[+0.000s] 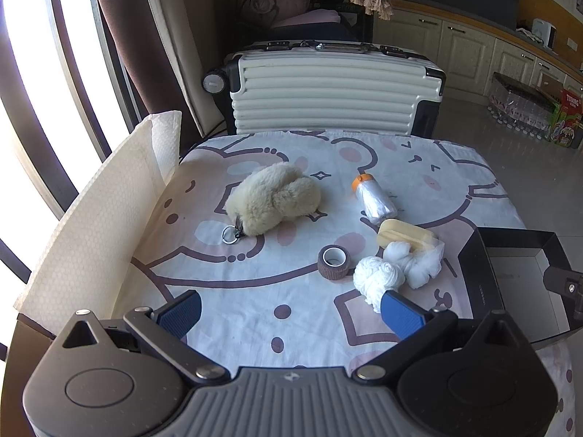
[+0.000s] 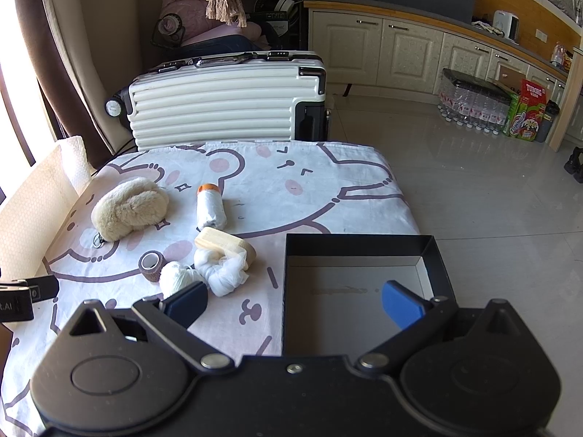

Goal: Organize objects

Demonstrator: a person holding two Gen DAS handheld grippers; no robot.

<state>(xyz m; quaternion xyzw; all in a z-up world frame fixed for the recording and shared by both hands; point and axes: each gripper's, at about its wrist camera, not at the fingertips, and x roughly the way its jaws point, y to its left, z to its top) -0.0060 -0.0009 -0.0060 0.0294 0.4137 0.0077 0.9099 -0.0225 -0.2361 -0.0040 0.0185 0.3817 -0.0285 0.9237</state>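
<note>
On a table with a bear-print cloth [image 1: 255, 291] lie a beige fluffy keychain toy [image 1: 273, 204], a roll of clear bags with an orange cap [image 1: 373, 200], a yellow soap-like block [image 1: 404, 236], a brown tape roll [image 1: 333, 260], a ball of white yarn [image 1: 377, 278] and a white mesh bundle [image 1: 422, 266]. An empty black box [image 2: 357, 291] sits at the table's right side. My left gripper [image 1: 289, 313] is open above the near cloth, its right finger close to the yarn. My right gripper [image 2: 293, 307] is open over the box's left wall.
A white ribbed suitcase [image 1: 328, 94] stands behind the table. White paper sheeting [image 1: 91, 225] rises along the table's left edge by the window. Cabinets [image 2: 400, 54], bottled water packs [image 2: 473, 105] and a tiled floor lie to the right.
</note>
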